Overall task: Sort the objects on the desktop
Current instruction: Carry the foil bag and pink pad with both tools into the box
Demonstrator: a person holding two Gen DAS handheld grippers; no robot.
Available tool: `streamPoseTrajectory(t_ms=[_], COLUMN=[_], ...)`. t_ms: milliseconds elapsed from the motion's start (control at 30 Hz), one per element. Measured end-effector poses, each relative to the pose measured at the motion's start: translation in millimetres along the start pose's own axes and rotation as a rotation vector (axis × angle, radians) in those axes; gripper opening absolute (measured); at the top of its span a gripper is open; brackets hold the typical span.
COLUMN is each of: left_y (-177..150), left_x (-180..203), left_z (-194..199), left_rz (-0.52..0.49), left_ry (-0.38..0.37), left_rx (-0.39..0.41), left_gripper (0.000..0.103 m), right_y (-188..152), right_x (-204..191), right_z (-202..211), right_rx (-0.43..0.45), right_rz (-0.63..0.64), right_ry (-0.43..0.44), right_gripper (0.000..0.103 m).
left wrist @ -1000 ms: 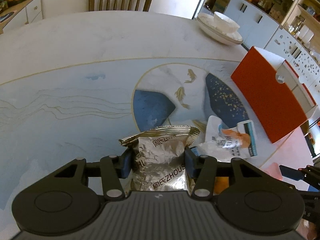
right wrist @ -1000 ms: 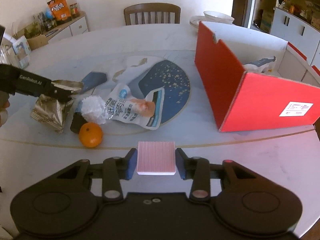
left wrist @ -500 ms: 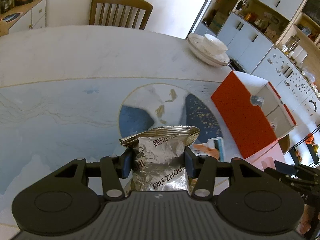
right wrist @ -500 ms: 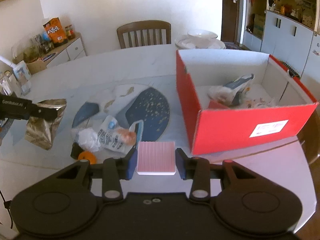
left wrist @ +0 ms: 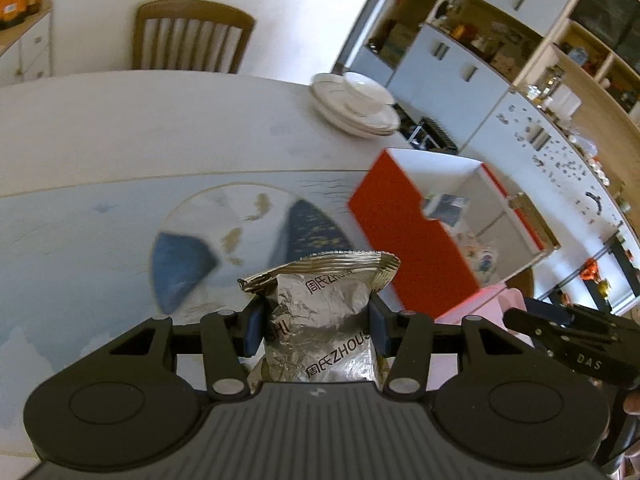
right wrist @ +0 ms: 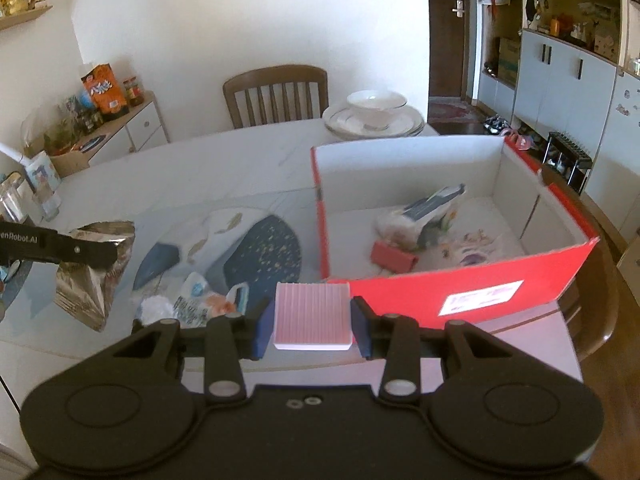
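Nearest to me, my right gripper (right wrist: 312,318) is clamped on a pink ribbed pad (right wrist: 311,314), held flat with its ridges running away from the camera. In the left wrist view my left gripper (left wrist: 316,322) grips a crumpled silver foil packet (left wrist: 320,316) across its width; the packet's long axis runs along the fingers, crimped end pointing forward. Both loads hang clear of the table (right wrist: 200,168).

Just beyond the right fingers stands the red box (right wrist: 460,280), open at the top. Its near wall sits directly ahead and slightly right of the pad, and its long side runs left to right across the right view. Inside lie a small red block (right wrist: 394,258) and some crumpled wrappers (right wrist: 424,216). From the left gripper the box lies ahead and to the right, well apart, with the right gripper between.

I judge the right hand the nearer: the pad need only clear the near wall. The packet has farther to cross.

To the left on the table remain a printed plastic wrapper (right wrist: 208,298) and a white crumpled ball (right wrist: 154,306). Farther off, at the table's far edge, stands a stack of plates with a bowl (right wrist: 374,116), then a wooden chair (right wrist: 276,94).
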State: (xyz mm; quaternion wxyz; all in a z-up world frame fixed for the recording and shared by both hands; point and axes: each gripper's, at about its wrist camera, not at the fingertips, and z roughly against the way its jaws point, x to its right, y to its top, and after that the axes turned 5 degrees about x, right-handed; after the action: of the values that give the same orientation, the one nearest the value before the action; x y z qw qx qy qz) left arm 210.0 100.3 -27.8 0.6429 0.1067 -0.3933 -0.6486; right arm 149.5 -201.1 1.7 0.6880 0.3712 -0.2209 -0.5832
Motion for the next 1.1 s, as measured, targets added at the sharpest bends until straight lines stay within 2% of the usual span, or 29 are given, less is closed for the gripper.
streamPoseTrajectory(t_ms=[567, 1100], left_y=[25, 50], left_x=[101, 179], left_z=[-45, -109], left_rz=[-0.082, -0.154], left_ry=[-0.098, -0.107], left_rx=[0.000, -0.036], left_gripper=[0.050, 0.050], right_y=[26, 58], right_x=[80, 153], right_z=[9, -11], right_rx=[0.033, 0.075], right_rz=[0.014, 0.059], right_ry=[-0.031, -0.046], right_gripper=[0.040, 0.040])
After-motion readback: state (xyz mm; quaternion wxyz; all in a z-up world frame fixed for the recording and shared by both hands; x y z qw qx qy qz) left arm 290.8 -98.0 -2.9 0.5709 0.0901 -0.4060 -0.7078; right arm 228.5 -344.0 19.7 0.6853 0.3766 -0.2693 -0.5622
